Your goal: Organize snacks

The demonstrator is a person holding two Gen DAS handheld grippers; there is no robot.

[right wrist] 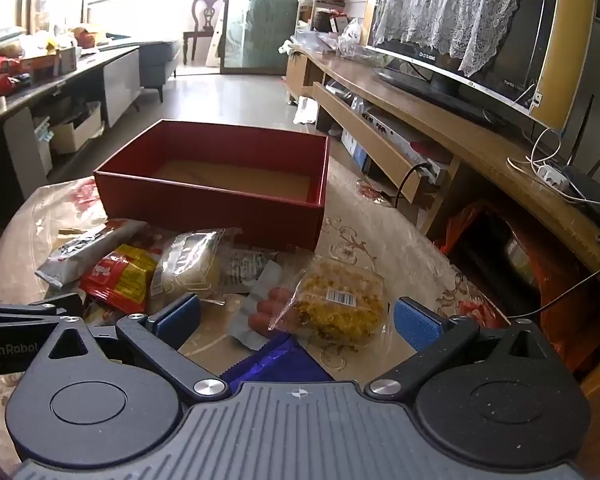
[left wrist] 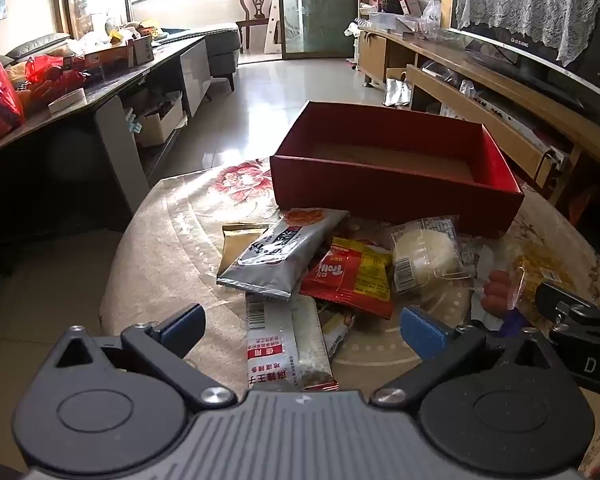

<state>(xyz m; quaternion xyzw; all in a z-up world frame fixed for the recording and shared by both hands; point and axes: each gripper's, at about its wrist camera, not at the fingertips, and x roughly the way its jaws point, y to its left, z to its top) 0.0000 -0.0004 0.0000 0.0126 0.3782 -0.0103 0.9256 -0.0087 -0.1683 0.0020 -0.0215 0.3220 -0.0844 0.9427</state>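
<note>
Several wrapped snacks lie heaped on a flowered tablecloth in the left wrist view, just in front of an empty red box; the left gripper hangs above the near edge of the heap, jaws spread wide, holding nothing. A silver packet rests across a red and yellow packet; both look light, crinkly and slippery, best pinched across the flat middle. A pale round bun in clear wrap seems soft and easily squashed.

From the right wrist view, the right gripper is likewise wide and empty, poised over a yellow crumbly cake in clear film beside a pack of sausages; the cake looks brittle, so a gentle hold across its sides suits; the red box sits just beyond.
</note>
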